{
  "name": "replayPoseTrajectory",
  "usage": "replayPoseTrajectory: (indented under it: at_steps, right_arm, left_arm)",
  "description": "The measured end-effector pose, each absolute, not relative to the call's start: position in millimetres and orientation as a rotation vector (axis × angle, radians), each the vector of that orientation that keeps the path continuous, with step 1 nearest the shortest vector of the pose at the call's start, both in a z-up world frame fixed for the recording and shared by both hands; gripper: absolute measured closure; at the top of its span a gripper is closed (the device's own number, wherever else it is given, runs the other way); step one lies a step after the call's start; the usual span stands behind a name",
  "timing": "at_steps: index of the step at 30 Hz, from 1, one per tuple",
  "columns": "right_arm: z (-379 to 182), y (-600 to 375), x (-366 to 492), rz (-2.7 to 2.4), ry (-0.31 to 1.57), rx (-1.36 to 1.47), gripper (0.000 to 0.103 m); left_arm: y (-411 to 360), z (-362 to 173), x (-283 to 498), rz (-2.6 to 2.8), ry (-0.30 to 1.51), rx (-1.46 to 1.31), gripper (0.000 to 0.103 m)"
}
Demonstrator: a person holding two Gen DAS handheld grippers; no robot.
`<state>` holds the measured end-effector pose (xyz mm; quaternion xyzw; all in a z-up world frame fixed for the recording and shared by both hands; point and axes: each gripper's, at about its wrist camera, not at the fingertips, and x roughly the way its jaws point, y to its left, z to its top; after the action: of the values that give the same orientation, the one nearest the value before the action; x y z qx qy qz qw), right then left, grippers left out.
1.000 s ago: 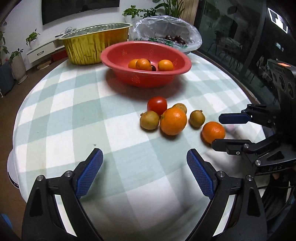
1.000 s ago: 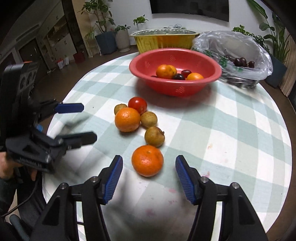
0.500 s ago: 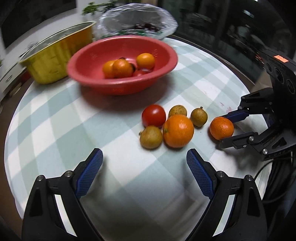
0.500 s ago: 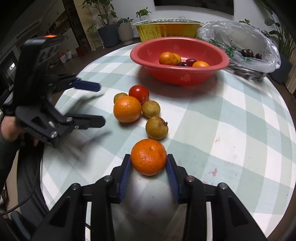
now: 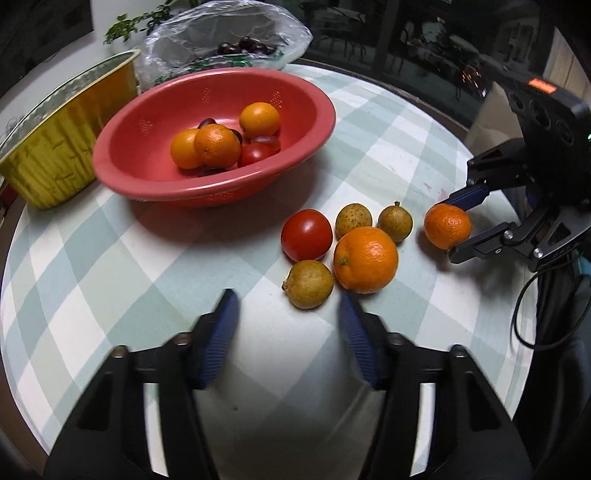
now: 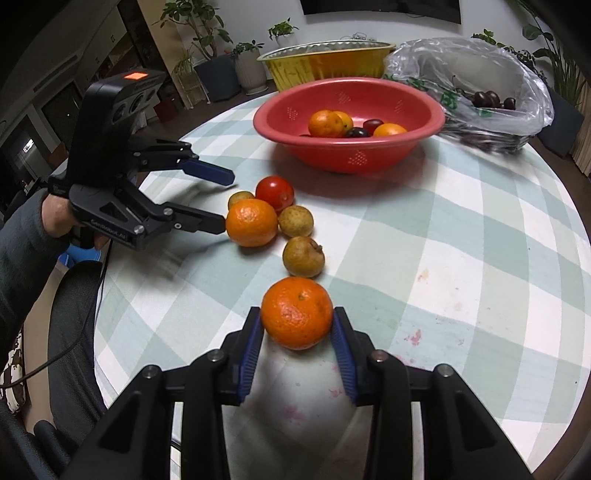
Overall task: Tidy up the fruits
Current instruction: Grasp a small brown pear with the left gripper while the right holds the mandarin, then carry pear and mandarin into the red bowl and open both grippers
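Round table (image 6: 461, 236) with a green and white checked cloth. Right gripper (image 6: 297, 325) squeezed on a small orange (image 6: 296, 314) – blue pads touching both sides of it, down near the table's front edge. Left gripper (image 5: 288, 314) closing, half shut, with nothing between the pads – only bare cloth. Just ahead of it: a big orange (image 5: 365, 259), a red tomato (image 5: 306, 234) and three little brown-green fruits (image 5: 309, 283) bunched close together. Farther back, a red bowl (image 5: 147, 173) with oranges and dark fruit inside. Behind the bowl, a gold foil tray (image 5: 48, 162) and a clear plastic bag (image 5: 221, 33) of dark fruit.
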<state>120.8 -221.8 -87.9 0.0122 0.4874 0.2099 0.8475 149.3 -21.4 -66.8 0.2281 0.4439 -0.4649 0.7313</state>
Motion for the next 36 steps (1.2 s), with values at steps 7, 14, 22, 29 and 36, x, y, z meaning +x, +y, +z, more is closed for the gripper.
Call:
replayPoseTrajectory:
  at_steps: [7, 14, 22, 29, 36]
  right_arm:
    - [-87.3, -223.1, 121.9, 0.446, 1.029, 0.028, 0.063]
    - [-87.3, -225.5, 122.8, 0.442, 1.027, 0.043, 0.063]
    - [-84.8, -227.0, 121.7, 0.440, 1.015, 0.056, 0.063]
    - [-77.7, -231.2, 121.9, 0.433, 0.991, 0.076, 0.063]
    - [-63.3, -241.2, 129.3, 0.417, 0.958, 0.080, 0.063]
  left_arm:
    - [-35.3, -70.5, 148.0, -1.056, 0.961, 0.505, 0.065]
    - [-35.8, -69.2, 139.3, -1.047, 0.951, 0.511, 0.076]
    - [-29.1, -65.0, 124.4, -1.017, 0.930, 0.473, 0.076]
    - [-16.6, -51.9, 107.8, -1.001, 0.911, 0.405, 0.076]
    - [-6.8, -19.1, 110.0, -0.982, 0.853, 0.295, 0.076]
